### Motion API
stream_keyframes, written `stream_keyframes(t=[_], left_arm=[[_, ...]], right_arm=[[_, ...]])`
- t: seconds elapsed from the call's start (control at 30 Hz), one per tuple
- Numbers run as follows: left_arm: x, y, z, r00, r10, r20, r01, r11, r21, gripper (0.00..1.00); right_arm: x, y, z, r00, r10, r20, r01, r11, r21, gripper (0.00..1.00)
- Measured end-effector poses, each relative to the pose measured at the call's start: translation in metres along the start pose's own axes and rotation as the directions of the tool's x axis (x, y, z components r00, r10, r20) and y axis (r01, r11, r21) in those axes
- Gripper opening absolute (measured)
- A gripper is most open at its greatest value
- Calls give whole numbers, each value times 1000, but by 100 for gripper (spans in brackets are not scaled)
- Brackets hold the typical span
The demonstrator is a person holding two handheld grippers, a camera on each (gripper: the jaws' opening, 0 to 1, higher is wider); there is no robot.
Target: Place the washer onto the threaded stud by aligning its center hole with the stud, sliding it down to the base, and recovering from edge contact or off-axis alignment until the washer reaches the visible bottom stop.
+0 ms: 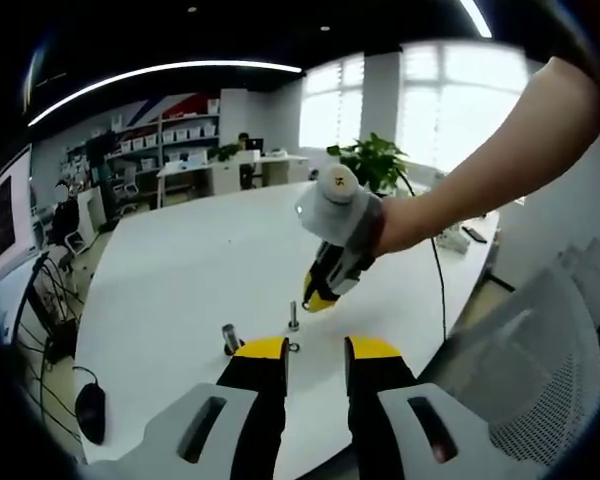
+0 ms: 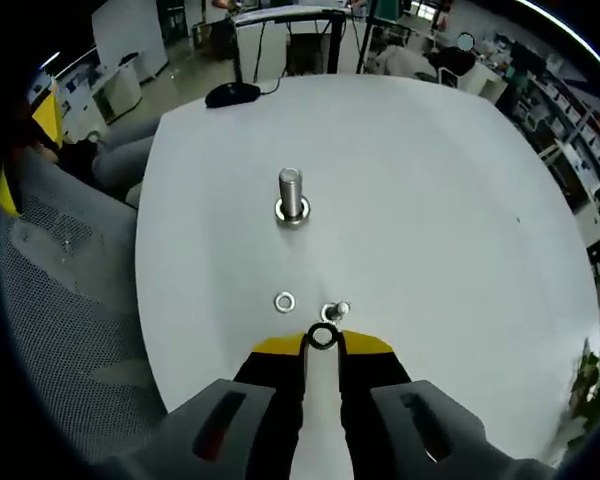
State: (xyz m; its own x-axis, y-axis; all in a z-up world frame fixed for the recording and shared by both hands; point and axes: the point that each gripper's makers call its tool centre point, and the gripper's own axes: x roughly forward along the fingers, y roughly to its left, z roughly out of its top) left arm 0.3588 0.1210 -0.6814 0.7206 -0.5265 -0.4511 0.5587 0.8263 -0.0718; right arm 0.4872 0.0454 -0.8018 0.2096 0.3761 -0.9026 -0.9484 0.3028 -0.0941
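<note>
Right gripper [image 2: 322, 340] clenched on washer [image 2: 323, 337], poised just above small threaded stud [image 2: 337, 312]. At ten o'clock, spare washer [image 2: 284, 301] flat on white table [image 2: 430, 200]. Farther, at twelve, larger stud [image 2: 291, 194]. Left gripper [image 1: 315, 350] released, holding nothing.

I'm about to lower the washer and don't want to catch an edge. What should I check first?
1. Grip: ok. The right gripper is shut on the washer.
2. Hole over the stud: not ok. The stud stands just beyond the washer, off to one side.
3. Washer level: cannot tell.
4. Left gripper out of the way: ok. It is open and apart from the stud.
5. Spare washer: ok. It lies flat on the table, apart from the stud.
</note>
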Motion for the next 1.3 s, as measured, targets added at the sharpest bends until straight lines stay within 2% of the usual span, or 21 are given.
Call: stream_keyframes(t=[0.2, 0.57, 1.3], left_arm=[[0, -2, 0, 1000, -5, 1, 5, 1000, 6, 20], [-1, -1, 1, 1000, -1, 7, 1, 1000, 4, 20], [-1, 2, 2, 1000, 12, 12, -12, 1000, -1, 20]], right_arm=[[-2, -4, 8, 1000, -17, 14, 18, 1000, -18, 13], [1, -10, 17, 1000, -28, 3, 28, 998, -53, 13], [19, -11, 10, 998, -13, -64, 9, 998, -63, 14]])
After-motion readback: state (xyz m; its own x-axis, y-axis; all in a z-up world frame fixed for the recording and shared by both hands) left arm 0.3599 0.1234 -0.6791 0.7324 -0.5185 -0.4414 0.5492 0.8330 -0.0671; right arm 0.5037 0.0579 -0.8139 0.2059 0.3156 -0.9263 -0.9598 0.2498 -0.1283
